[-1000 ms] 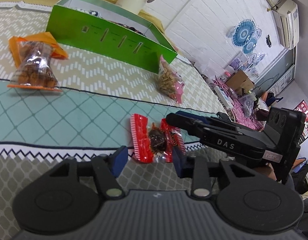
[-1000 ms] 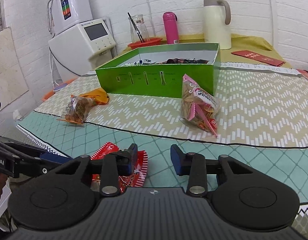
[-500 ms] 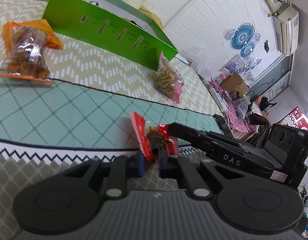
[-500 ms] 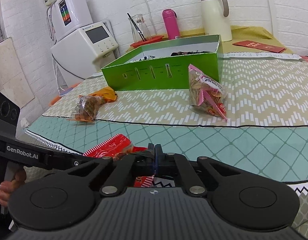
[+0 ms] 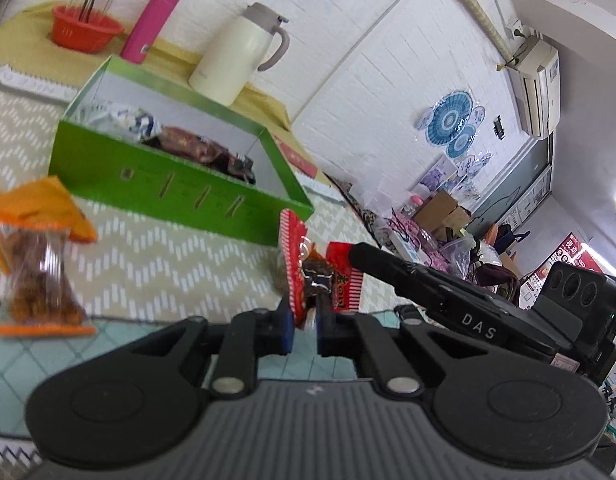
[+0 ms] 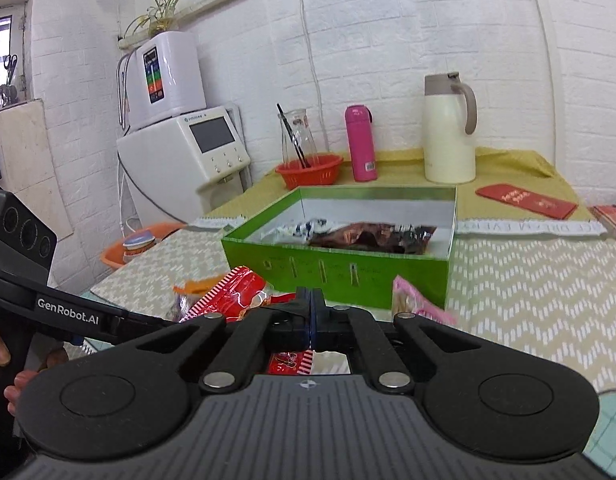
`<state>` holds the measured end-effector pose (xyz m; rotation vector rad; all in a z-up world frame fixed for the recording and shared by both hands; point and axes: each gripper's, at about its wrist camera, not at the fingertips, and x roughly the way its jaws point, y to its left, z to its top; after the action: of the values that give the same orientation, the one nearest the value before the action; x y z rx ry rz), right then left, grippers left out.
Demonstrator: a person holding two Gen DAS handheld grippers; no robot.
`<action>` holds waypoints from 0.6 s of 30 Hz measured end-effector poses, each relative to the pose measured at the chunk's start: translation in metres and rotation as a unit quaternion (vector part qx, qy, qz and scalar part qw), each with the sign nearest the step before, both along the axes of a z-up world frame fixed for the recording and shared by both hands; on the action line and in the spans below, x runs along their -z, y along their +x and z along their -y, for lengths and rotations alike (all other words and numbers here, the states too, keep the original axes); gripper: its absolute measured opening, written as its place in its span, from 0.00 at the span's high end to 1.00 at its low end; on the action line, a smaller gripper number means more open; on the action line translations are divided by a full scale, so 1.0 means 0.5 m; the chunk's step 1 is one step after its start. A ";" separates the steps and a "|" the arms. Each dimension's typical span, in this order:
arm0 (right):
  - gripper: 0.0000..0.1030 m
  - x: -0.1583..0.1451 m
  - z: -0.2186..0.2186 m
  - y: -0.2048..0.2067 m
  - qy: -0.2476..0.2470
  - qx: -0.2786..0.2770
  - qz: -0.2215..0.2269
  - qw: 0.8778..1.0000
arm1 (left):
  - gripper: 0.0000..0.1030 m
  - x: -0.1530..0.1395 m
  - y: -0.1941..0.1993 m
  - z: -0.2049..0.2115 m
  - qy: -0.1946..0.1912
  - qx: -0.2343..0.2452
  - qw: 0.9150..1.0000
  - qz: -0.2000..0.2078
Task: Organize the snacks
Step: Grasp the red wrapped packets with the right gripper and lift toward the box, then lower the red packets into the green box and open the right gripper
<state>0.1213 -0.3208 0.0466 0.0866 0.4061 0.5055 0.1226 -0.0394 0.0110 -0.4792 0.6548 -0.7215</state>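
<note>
A red striped snack packet [image 5: 314, 276] hangs in the air between both grippers, above the table. My left gripper [image 5: 305, 330] is shut on its near part. My right gripper [image 6: 311, 312] is shut on the packet's other edge; the packet shows red beside and under its jaws [image 6: 235, 294]. The green box [image 5: 175, 184] stands beyond, open-topped, with dark and white packets inside [image 6: 368, 236]. An orange snack bag [image 5: 35, 264] lies on the cloth to the left. A pink snack bag [image 6: 416, 304] lies in front of the box, mostly hidden by my right gripper.
A cream jug [image 6: 448, 128], a pink bottle [image 6: 360, 142] and a red basket [image 6: 310, 168] with a glass carafe stand behind the box. A red envelope [image 6: 524, 200] lies at the back right. White appliances [image 6: 179, 152] stand off the table's left.
Both grippers closed on the red packet and lifted it off the table. Both views now sit higher and look into the green box.
</note>
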 end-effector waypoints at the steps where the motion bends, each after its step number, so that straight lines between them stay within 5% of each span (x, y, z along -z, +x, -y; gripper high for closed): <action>1: 0.99 -0.011 -0.001 0.014 0.000 0.004 0.008 1.000 | 1.00 -0.010 0.013 0.001 0.001 -0.002 1.000 0.007; 9: 0.99 -0.054 -0.001 0.132 -0.011 0.036 0.038 0.999 | 1.00 -0.055 0.149 0.031 0.001 -0.002 0.999 0.037; 18: 0.99 -0.038 0.022 0.245 -0.010 0.059 0.012 0.998 | 1.00 -0.033 0.273 0.069 0.021 -0.001 0.999 0.027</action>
<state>0.2438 -0.3320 0.0657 0.0845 0.3805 0.3860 0.2590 -0.0741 0.0274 -0.4208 0.6172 -0.7155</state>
